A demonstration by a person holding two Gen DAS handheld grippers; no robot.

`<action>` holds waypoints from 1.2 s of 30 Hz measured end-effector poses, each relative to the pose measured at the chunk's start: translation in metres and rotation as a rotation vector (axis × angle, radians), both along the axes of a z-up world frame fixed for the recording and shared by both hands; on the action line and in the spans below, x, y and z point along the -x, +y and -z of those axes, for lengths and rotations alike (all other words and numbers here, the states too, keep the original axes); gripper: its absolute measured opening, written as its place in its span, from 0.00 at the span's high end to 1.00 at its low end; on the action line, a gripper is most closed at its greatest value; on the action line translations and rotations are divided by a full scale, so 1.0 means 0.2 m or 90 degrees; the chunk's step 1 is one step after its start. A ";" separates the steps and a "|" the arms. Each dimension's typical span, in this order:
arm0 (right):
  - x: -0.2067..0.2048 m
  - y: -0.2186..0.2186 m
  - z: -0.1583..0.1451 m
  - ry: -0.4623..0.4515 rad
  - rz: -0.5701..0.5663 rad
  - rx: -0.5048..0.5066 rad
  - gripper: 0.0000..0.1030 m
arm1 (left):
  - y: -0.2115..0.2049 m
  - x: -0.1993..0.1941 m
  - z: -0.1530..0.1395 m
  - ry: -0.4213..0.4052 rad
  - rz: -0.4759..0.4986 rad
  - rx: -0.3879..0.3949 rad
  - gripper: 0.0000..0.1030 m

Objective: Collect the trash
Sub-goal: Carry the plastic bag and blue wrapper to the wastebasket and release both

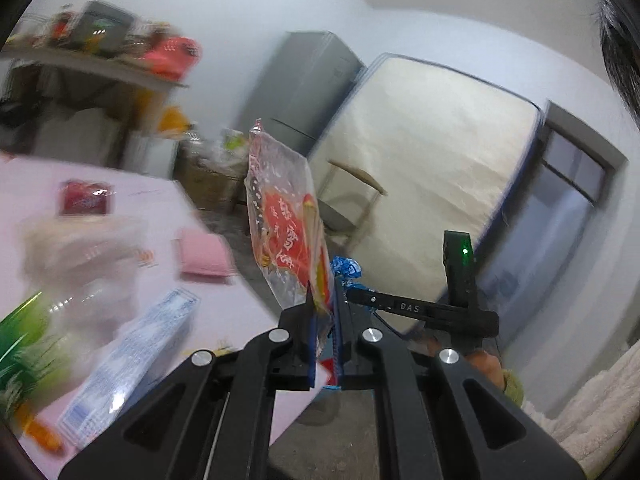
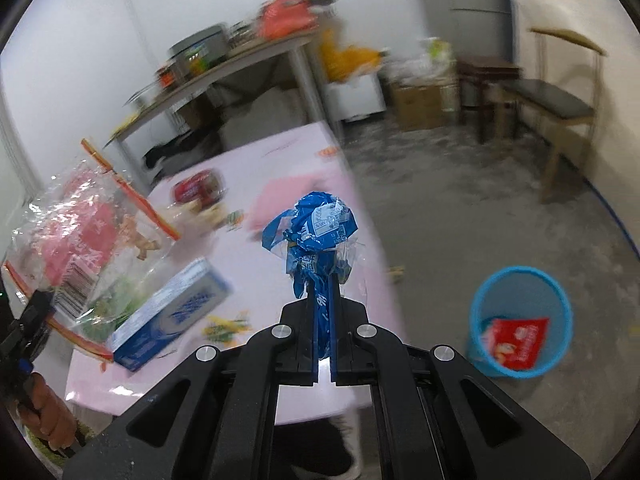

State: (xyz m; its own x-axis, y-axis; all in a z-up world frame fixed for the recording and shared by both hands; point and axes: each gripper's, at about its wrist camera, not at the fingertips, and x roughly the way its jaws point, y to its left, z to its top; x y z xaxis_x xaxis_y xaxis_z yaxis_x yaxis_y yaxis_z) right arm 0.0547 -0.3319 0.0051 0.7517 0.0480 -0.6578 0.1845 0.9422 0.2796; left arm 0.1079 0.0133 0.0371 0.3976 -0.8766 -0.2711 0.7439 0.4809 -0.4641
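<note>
Only our right view shows the blue bin (image 2: 520, 324), lower right on bare floor | left claw (image 1: 323, 308) clamped on clear wrapper (image 1: 280, 216) | right claw (image 2: 323, 300) clamped on blue wrapper (image 2: 320, 228), past pink tabletop (image 2: 360, 200) edge

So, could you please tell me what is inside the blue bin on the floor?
The blue bin holds one red wrapper, leaning against its inner wall. Its near wall and the wrapper hide part of the bottom, so anything lying there cannot be seen.

wrapper (image 2: 320, 228): blue, white print | bin (image 2: 520, 280): light blue | table (image 2: 296, 152): pink
</note>
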 end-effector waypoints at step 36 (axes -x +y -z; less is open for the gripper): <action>0.01 -1.35 1.21 0.202 0.346 -0.316 0.67 | -2.39 -0.37 0.99 0.209 0.236 -0.514 0.58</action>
State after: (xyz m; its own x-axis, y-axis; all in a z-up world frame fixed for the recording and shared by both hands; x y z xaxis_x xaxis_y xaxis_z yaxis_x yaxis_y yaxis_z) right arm 0.0518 -0.6022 -0.2371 0.5351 0.0723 -0.8417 0.7228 0.4765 0.5004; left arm 0.1817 -0.4656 -0.1607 -0.0731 -0.4300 -0.8999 0.8049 0.5073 -0.3078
